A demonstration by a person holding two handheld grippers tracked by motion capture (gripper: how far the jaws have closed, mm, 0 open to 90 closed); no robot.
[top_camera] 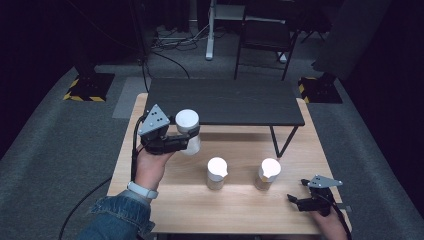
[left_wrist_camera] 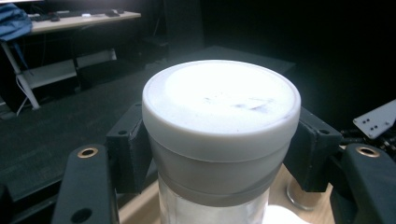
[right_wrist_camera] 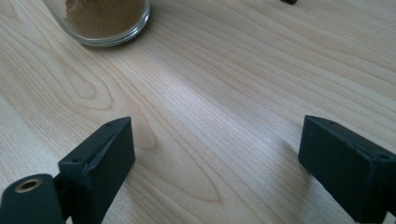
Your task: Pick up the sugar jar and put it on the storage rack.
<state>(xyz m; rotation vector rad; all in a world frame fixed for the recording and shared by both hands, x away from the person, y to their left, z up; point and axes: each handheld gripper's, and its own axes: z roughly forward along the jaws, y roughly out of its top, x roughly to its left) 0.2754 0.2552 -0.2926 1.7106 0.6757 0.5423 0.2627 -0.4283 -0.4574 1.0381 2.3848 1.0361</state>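
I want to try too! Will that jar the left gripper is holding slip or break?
The jar looks like smooth glass, so it is probably slippery and breakable. The left gripper clamps just under its wide white lid, which likely helps stop sliding.

1. The left tool (left_wrist_camera: 219, 163) has its two black jaws closed on a jar (left_wrist_camera: 219, 140), one pad on each side just below the lid.
2. The jar stands upright, with a white lid (left_wrist_camera: 222, 105) over clear glass.
3. The light wooden worktop (left_wrist_camera: 140, 210) lies below.
4. The base of a second glass jar (left_wrist_camera: 301, 198) stands at lower right.
5. A grey plate (left_wrist_camera: 376, 119) shows at the right edge.
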